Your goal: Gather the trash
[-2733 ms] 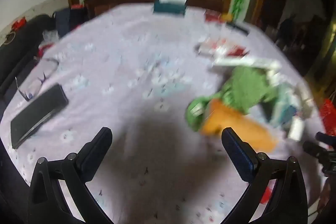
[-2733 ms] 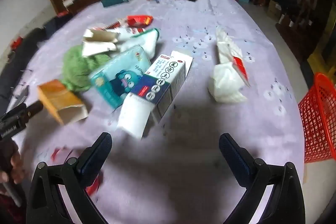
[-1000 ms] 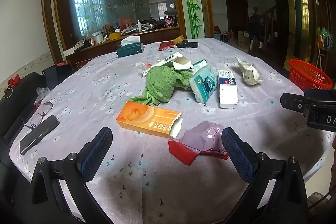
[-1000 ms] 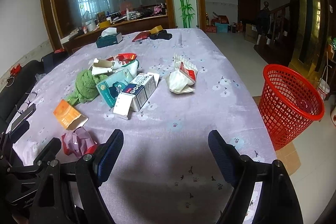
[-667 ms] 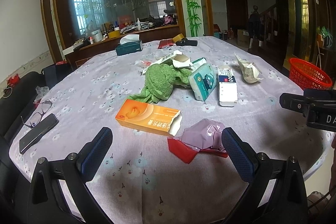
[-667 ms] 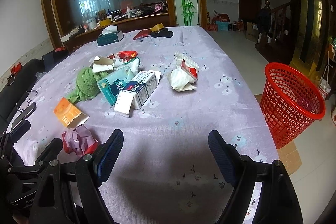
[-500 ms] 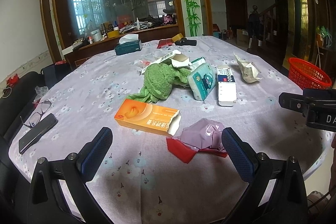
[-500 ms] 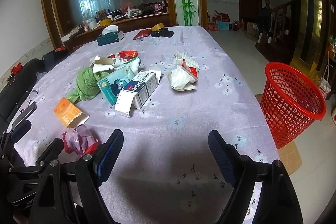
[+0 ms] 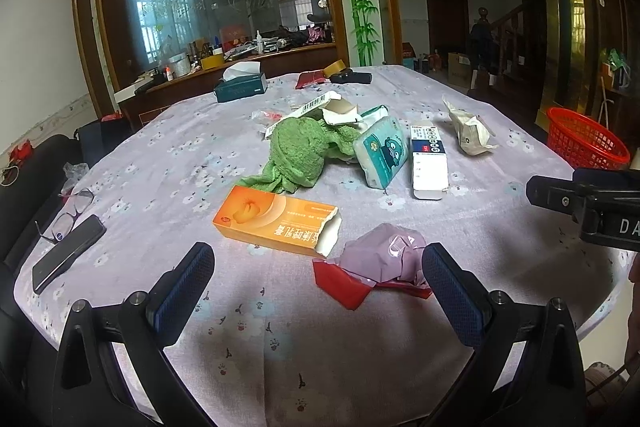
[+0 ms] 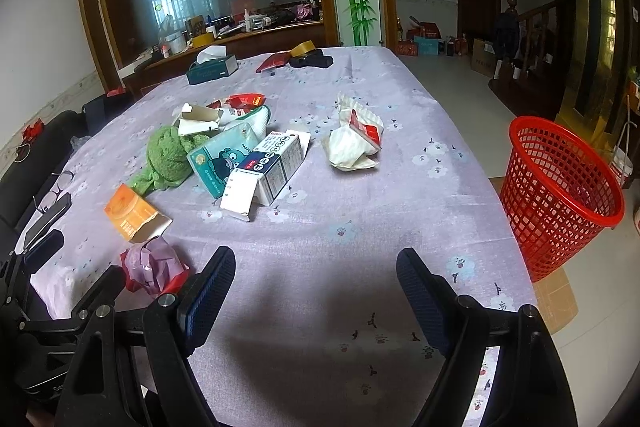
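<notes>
Trash on worktop (image 9: 168, 155): orange box (image 9: 276, 225) just ahead of left hand-held gripper (image 9: 318, 269), red basket (image 10: 560, 195) far right of right hand-held gripper (image 10: 316, 277). Both spread apart, empty.

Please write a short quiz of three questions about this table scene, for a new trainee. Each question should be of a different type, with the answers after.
1. True or false: the red mesh basket stands on the table.
2. Which trash lies nearest the left gripper? A) white crumpled wrapper B) crumpled purple and red wrapper C) blue and white carton
3. Fill in: the open end of the orange carton faces the ____ wrapper.

Key
1. False: it stands on the floor, beside the table.
2. B
3. crumpled purple and red
</notes>
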The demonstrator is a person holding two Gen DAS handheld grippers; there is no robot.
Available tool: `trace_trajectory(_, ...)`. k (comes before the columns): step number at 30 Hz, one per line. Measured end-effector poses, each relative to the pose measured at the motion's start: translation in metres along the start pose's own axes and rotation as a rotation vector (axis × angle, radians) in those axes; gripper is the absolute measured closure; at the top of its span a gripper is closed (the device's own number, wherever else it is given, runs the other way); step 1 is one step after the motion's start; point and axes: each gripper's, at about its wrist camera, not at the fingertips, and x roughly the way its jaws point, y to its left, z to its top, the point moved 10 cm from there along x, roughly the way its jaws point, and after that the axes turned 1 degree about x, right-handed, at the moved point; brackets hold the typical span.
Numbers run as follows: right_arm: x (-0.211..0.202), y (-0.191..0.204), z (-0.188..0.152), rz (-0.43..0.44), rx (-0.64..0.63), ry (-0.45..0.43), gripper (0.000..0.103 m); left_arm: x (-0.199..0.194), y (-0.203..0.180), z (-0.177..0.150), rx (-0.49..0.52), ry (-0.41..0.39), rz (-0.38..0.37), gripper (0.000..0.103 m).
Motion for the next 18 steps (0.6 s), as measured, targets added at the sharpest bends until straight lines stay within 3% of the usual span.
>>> trace_trajectory(14,0.0016,0.0003,-0.0012,0.002,-0.002,0.005,0.017,0.0008,-0.0027,-0.0014,0.004,0.005,-0.010,0.000)
trace_trajectory(18,0.0028,-0.0029,0.0015,0.011,0.009,0.013,0.017,0.0046,-0.0048,-0.0012,0.022,0.011,-0.054,0.000)
